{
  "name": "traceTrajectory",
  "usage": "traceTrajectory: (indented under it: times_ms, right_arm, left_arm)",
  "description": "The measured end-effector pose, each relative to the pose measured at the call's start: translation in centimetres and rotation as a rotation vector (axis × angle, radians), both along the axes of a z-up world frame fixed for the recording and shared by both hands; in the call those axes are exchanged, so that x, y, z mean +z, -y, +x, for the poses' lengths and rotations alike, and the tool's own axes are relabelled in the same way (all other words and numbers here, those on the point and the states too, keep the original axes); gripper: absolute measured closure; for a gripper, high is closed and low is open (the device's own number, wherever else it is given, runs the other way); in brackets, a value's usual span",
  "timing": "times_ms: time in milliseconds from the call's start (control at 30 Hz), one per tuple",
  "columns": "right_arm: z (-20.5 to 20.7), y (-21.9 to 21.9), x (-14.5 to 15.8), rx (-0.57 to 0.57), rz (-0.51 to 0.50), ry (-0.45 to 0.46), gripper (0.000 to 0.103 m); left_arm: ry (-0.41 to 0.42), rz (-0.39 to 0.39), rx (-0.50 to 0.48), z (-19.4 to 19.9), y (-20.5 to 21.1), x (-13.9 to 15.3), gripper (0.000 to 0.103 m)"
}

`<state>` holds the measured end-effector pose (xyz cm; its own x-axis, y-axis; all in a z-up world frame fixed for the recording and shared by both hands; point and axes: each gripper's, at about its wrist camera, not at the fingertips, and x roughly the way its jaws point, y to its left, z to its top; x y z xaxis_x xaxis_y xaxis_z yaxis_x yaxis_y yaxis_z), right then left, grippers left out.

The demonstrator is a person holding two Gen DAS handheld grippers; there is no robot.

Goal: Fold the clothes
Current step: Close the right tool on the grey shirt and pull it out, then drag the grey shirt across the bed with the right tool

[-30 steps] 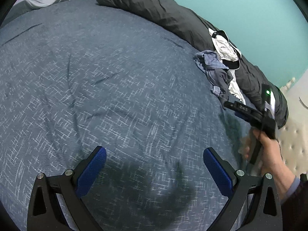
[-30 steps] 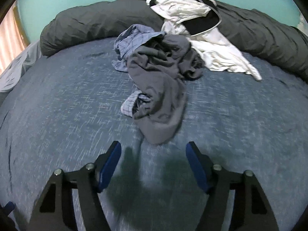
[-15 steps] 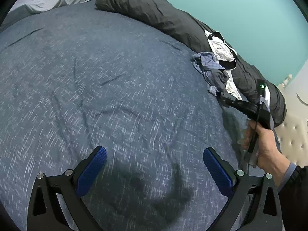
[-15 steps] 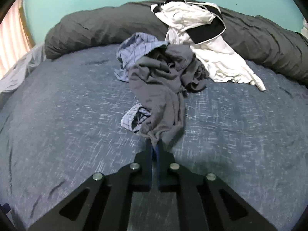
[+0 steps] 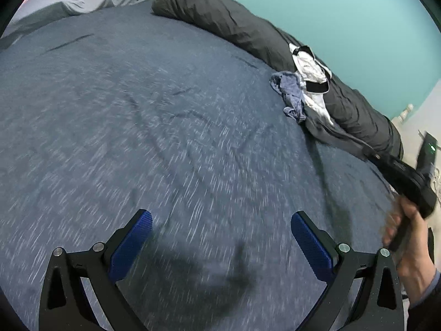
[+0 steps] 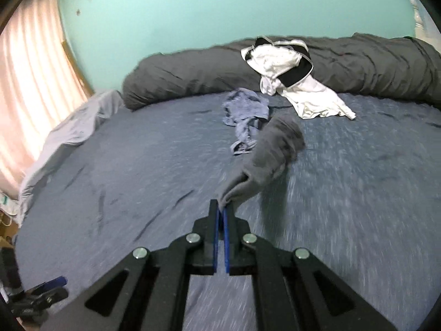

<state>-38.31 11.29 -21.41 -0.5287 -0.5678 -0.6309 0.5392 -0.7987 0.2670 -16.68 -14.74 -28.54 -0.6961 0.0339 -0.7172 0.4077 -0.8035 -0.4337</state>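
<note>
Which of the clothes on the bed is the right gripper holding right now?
The grey garment: the right gripper is shut on its edge. The blue checked piece and the white-and-black one lie untouched near the dark duvet.

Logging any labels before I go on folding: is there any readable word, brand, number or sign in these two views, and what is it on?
None can be read.
Black right gripper body, seen from the left wrist view: faint pale marks, too small and blurred to read.
Small green light on a black device: a lamp, not text.
Grey crumpled garment, blue checked garment, white and black garment, blue bed cover: no print visible.
</note>
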Motion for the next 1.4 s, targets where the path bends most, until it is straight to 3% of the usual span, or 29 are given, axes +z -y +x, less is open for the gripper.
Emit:
traceTrajectory:
  times_ms: [200, 367, 533, 867, 1000, 1133, 1233, 1333, 1400]
  right_arm:
    - [9.0, -3.7, 1.3, 0.025, -0.063, 0.029, 0.101]
    - [15.8, -5.8, 1.1, 0.04, -0.122, 0.061, 0.101]
    - [20.7, -6.9, -0.4, 0.058, -0.119, 0.071, 0.101]
    - [22.2, -7.4, -6.8, 0.062, -0.195, 0.178, 0.1]
    - [20.8, -8.0, -9.4, -0.003, -0.222, 0.248, 0.098]
    - [19.7, -8.9, -10.8, -0.049, -0.223, 0.292, 0.097]
    - [19.5, -9.2, -11.2, -0.058, -0.208, 0.304, 0.097]
    - [19.3, -9.7, -10.5, -0.08, -0.19, 0.27, 0.088]
    - [19.1, -10.3, -10.0, -0.095, -0.2, 0.248, 0.068]
  left_arm:
    - [-0.005, 0.031, 0.011, 4.5, -2.0, 0.1, 0.0]
    - [0.0, 0.019, -0.015, 5.2, -3.3, -0.7, 0.0]
    - [0.005, 0.003, -0.041, 5.8, -4.5, -1.4, 0.0]
    - [0.02, -0.008, -0.085, 5.7, -6.6, -2.9, 0.0]
    - [0.026, -0.062, -0.113, 4.8, -6.9, -3.0, 0.0]
    - [0.039, -0.036, -0.075, 4.3, -5.8, -3.6, 0.0]
    - [0.045, -0.064, -0.078, 3.6, -5.8, -3.7, 0.0]
    - [0.045, -0.088, -0.096, 3.0, -6.1, -3.9, 0.0]
    - [0.047, -0.101, -0.104, 2.8, -6.4, -4.1, 0.0]
